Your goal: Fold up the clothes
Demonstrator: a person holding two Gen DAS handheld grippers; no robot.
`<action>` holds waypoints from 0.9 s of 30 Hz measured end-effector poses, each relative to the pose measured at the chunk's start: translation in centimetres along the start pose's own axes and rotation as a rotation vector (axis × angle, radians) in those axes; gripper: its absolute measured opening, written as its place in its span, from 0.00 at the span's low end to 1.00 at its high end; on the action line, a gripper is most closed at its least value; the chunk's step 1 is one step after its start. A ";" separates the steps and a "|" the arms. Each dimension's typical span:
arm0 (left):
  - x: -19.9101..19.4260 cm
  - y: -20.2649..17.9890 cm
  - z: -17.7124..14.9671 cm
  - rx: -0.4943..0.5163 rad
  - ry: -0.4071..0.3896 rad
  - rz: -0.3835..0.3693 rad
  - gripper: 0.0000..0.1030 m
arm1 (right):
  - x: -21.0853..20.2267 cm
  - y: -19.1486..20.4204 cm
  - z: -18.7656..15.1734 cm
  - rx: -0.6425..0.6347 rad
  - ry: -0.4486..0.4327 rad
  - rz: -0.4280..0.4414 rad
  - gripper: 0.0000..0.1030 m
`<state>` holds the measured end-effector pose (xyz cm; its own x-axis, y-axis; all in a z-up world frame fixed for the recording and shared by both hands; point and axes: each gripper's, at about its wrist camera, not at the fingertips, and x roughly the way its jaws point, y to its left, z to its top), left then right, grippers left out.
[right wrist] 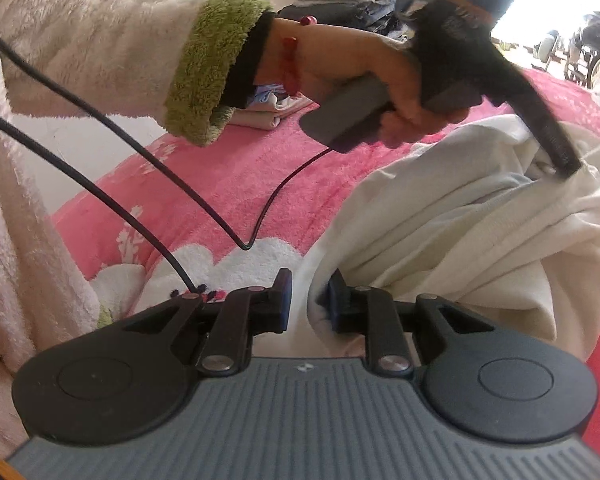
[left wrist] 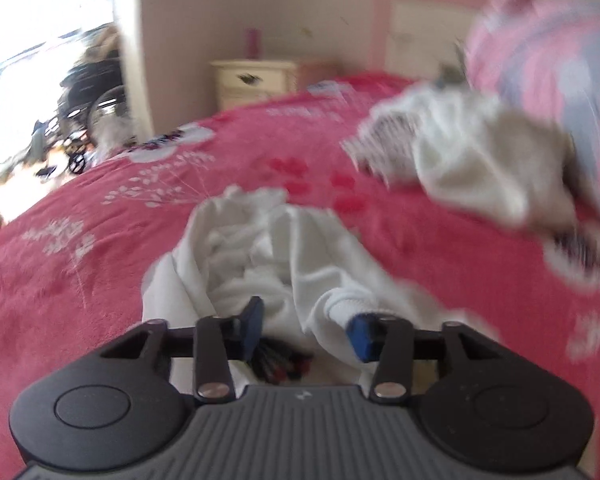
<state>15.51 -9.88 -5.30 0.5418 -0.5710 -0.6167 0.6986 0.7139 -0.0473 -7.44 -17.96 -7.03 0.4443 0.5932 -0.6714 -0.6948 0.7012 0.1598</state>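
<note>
Still gathering: the white garment [left wrist: 260,256] lay crumpled on the bed [left wrist: 60,280], right gripper [right wrist: 309,300] pinching its edge, left gripper [left wrist: 306,330] unclenched around cloth, needing to clamp before spreading.

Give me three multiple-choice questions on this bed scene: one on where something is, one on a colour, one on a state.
1. The white garment lies: A on the floor; B on the pink bedspread; C in a drawer.
2. The fluffy cuff is: A blue; B orange; C green.
3. The white garment is: A crumpled; B neatly folded; C on a hanger.
Answers: 1 B, pink plush surrounds it. 2 C, it is a green band at the wrist. 3 A, it bunches in loose folds.
</note>
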 end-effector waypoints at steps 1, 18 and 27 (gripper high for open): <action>-0.6 0.3 0.4 -0.045 -0.032 -0.001 0.34 | -0.1 0.1 0.0 -0.015 0.001 -0.013 0.18; -8.0 4.8 2.9 -0.337 -0.215 0.067 0.34 | -1.2 1.1 -0.5 -0.166 0.026 -0.226 0.18; -1.8 1.5 0.6 -0.221 0.106 -0.149 0.57 | -3.7 -0.4 -0.2 0.044 -0.041 -0.169 0.46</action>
<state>15.87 -8.05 -3.80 0.3808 -0.6395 -0.6679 0.6418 0.7028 -0.3070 -8.90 -20.54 -4.78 0.5760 0.4804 -0.6614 -0.5835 0.8083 0.0789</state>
